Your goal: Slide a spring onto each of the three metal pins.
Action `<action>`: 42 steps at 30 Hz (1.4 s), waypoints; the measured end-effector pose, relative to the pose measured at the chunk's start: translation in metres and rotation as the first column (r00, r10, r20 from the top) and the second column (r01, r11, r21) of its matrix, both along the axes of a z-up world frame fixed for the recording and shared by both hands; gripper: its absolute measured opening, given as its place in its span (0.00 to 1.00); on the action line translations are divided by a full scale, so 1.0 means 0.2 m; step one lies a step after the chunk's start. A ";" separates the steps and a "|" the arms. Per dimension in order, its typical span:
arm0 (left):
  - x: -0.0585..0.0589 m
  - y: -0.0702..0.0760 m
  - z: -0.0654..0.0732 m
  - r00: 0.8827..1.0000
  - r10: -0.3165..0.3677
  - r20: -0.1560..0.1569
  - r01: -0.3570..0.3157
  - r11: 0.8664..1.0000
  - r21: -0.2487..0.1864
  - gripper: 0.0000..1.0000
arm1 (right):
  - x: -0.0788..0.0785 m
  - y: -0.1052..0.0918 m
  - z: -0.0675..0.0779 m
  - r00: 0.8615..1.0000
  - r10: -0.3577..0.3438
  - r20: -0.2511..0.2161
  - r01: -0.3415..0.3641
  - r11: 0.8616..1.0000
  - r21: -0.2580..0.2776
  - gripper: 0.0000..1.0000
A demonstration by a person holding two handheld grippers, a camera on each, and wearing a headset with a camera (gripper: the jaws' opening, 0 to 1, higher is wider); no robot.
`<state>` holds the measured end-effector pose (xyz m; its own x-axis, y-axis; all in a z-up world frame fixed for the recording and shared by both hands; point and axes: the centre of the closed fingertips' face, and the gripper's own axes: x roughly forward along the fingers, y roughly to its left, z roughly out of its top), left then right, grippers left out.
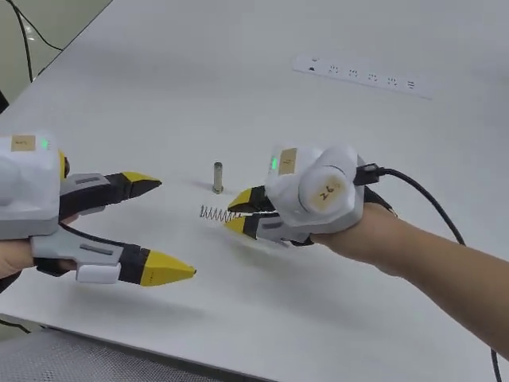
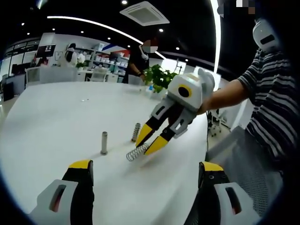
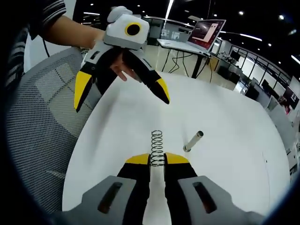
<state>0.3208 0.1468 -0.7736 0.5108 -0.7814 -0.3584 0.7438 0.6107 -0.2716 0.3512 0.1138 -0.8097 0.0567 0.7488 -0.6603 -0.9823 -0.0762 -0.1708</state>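
A short metal pin (image 1: pixel 218 177) stands upright on the white table (image 1: pixel 238 87). My right gripper (image 1: pixel 237 212) is shut on one end of a thin coil spring (image 1: pixel 211 212), which sticks out level to the left, just in front of the pin. In the right gripper view the spring (image 3: pixel 157 139) juts from the gripper (image 3: pixel 157 160), and the pin (image 3: pixel 193 141) is a little to its right. My left gripper (image 1: pixel 165 228) hovers wide open left of the spring, holding nothing. The left gripper view shows the pin (image 2: pixel 104 142), the held spring (image 2: pixel 136 152) and a second, upright spring (image 2: pixel 136 131) behind it.
A white power strip (image 1: pixel 362 76) lies at the far right of the table. A black cable (image 1: pixel 433 211) trails from the right gripper. The table's near edge (image 1: pixel 159 342) runs below my hands, with a grey mesh chair (image 3: pixel 42 117) beside it.
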 end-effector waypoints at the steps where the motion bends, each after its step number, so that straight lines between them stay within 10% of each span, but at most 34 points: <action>1: 0.00 -0.01 0.00 1.000 -0.008 0.001 0.008 1.000 -0.001 0.89 | 0.00 -0.02 0.01 1.000 -0.005 -0.002 0.005 1.000 -0.001 0.08; 19: 0.02 -0.14 0.00 0.986 -0.168 0.018 0.167 0.985 0.048 0.74 | -0.09 -0.20 0.08 1.000 -0.018 0.024 0.017 1.000 0.011 0.08; 31: 0.04 -0.27 0.06 0.956 -0.290 0.050 0.290 0.957 -0.005 0.37 | -0.11 -0.22 0.15 0.999 -0.041 0.020 0.040 0.998 0.054 0.08; 42: 0.05 -0.34 0.05 0.945 -0.321 0.060 0.323 0.946 -0.026 0.26 | -0.14 -0.26 0.18 0.999 -0.018 0.027 0.017 0.998 0.064 0.08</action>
